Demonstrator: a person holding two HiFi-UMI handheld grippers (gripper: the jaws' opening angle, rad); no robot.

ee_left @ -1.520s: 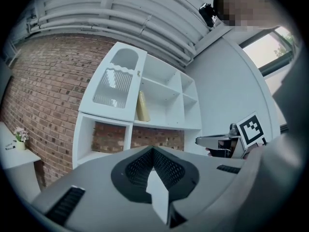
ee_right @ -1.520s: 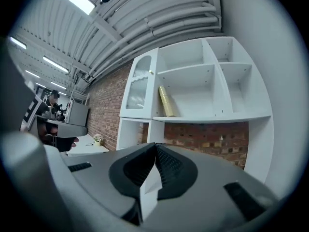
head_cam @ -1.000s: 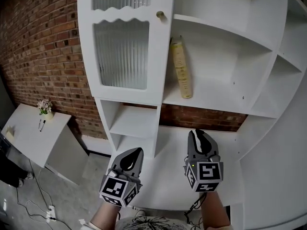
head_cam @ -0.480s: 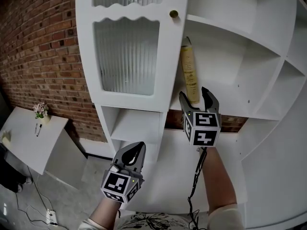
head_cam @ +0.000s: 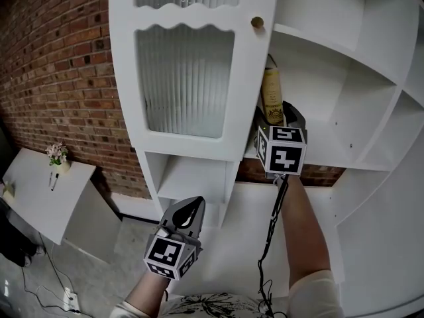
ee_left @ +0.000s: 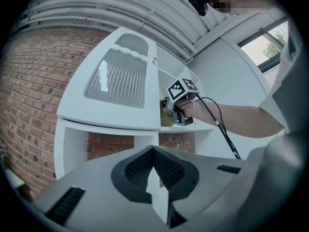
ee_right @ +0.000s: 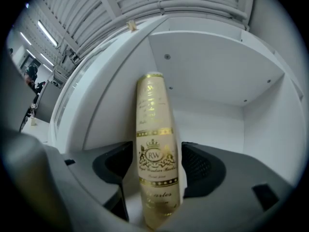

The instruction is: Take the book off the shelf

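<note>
A cream book (head_cam: 271, 93) with gold print on its spine leans on the white shelf (head_cam: 324, 148), against the cabinet's side wall. My right gripper (head_cam: 278, 116) is raised to it, and its jaws are opening. In the right gripper view the book (ee_right: 155, 144) stands between the two dark pads (ee_right: 200, 164) with a gap on each side, so my right gripper (ee_right: 157, 170) grips nothing. My left gripper (head_cam: 191, 209) hangs low in front of the lower shelves, shut and empty; its own view shows my left gripper (ee_left: 153, 151) with the pads meeting.
A white cabinet door (head_cam: 189, 78) with ribbed glass and a brass knob (head_cam: 257, 23) stands left of the book. A brick wall (head_cam: 59, 65) is behind. A small white table (head_cam: 40, 184) with flowers stands at lower left. Cables (head_cam: 46, 287) lie on the floor.
My right gripper has risen from in front of the lower shelf to the book shelf, opened its jaws and come round the book's spine. The left gripper has hardly moved.
</note>
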